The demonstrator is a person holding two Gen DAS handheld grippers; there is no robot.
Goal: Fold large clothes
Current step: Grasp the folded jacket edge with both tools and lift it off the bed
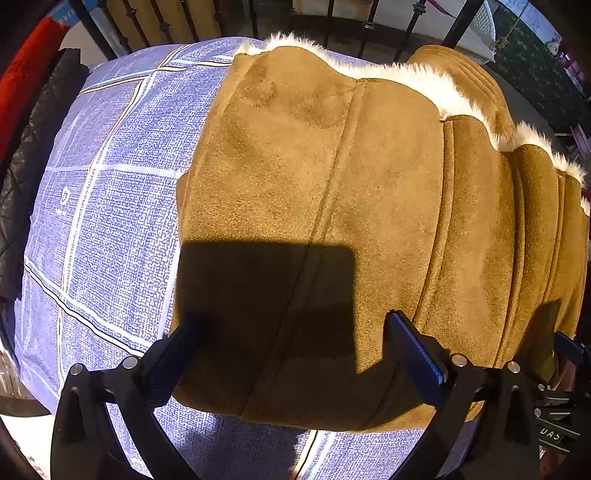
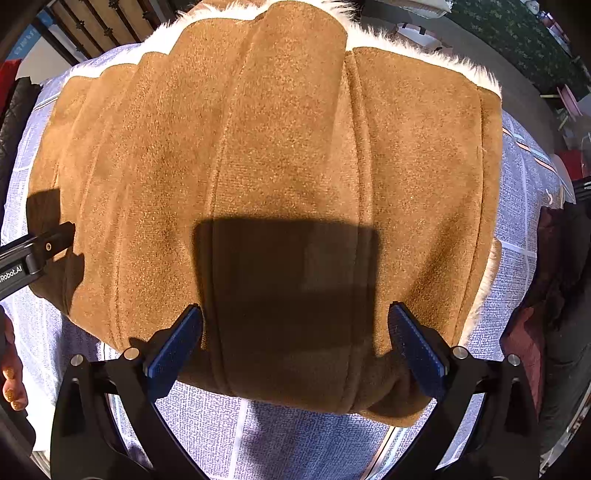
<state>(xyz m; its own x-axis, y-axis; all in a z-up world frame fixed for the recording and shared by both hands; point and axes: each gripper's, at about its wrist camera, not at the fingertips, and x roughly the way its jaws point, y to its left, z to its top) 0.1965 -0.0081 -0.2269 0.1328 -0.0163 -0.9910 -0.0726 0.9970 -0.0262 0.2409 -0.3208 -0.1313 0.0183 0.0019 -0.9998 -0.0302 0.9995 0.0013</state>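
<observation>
A tan suede coat (image 1: 332, 184) with white fur trim (image 1: 424, 81) lies folded on a blue checked bedsheet (image 1: 110, 221). My left gripper (image 1: 291, 332) is open just above the coat's near edge, its fingers spread wide and holding nothing. The coat fills the right wrist view (image 2: 288, 155) too. My right gripper (image 2: 295, 325) is open over the coat's near edge, empty. The left gripper's body (image 2: 33, 254) shows at the left edge of the right wrist view.
A black metal bed rail (image 1: 258, 18) runs behind the bed. A black quilted garment (image 1: 33, 147) and red cloth (image 1: 29, 55) lie at the left. Dark clothes (image 2: 554, 277) lie at the right of the sheet (image 2: 524, 221).
</observation>
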